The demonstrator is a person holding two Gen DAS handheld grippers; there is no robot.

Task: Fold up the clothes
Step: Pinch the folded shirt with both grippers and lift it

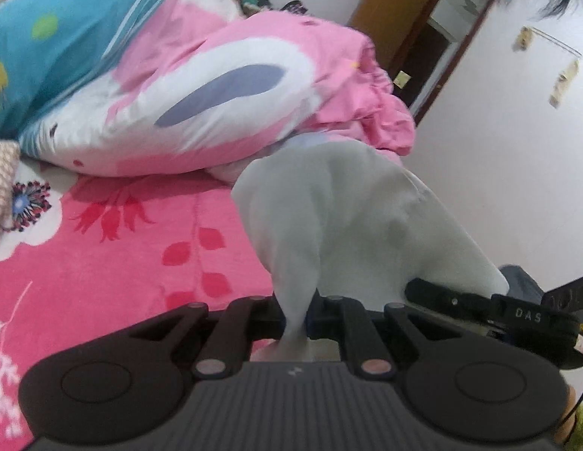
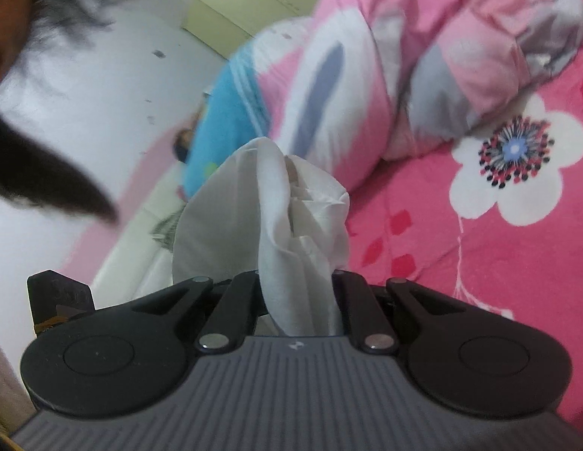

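A white garment hangs bunched in front of my left gripper, which is shut on it above the pink floral bed. The same white garment is pinched in my right gripper, shut on a gathered fold that covers the fingertips. The right gripper's body shows at the right of the left wrist view, close beside the cloth. Both grippers hold the garment lifted off the bed.
A pink bedsheet with flowers covers the bed. A pink, white and blue quilt is heaped at the back. A wooden door and white walls stand behind. The person's dark hair hangs at the left.
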